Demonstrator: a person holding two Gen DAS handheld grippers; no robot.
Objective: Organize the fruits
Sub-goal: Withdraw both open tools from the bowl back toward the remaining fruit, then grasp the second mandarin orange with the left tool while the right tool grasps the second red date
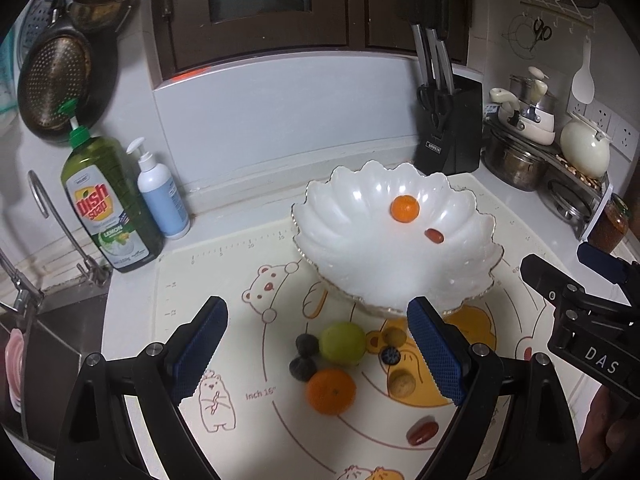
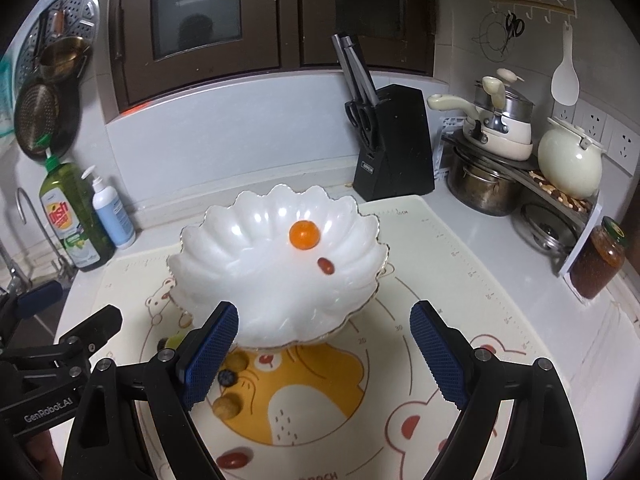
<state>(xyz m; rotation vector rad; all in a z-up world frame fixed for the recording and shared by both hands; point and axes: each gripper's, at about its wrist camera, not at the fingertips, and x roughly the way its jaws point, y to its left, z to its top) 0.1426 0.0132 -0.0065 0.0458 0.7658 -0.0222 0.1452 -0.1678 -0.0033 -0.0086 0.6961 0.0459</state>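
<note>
The right gripper (image 2: 324,354) stands wide open above the near part of the mat (image 2: 460,280), in front of the white scalloped bowl (image 2: 224,256), which holds a small orange (image 2: 304,234) and a red date (image 2: 326,266) near its far right rim.

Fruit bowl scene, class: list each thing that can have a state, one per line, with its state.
White bowl: upright, holding two fruits.
Small orange: inside the bowl.
Red date: inside the bowl.
Large orange: on the mat, outside the bowl.
Green fruit: on the mat.
Left hand-held gripper: open, empty.
Right hand-held gripper: open, empty.
</note>
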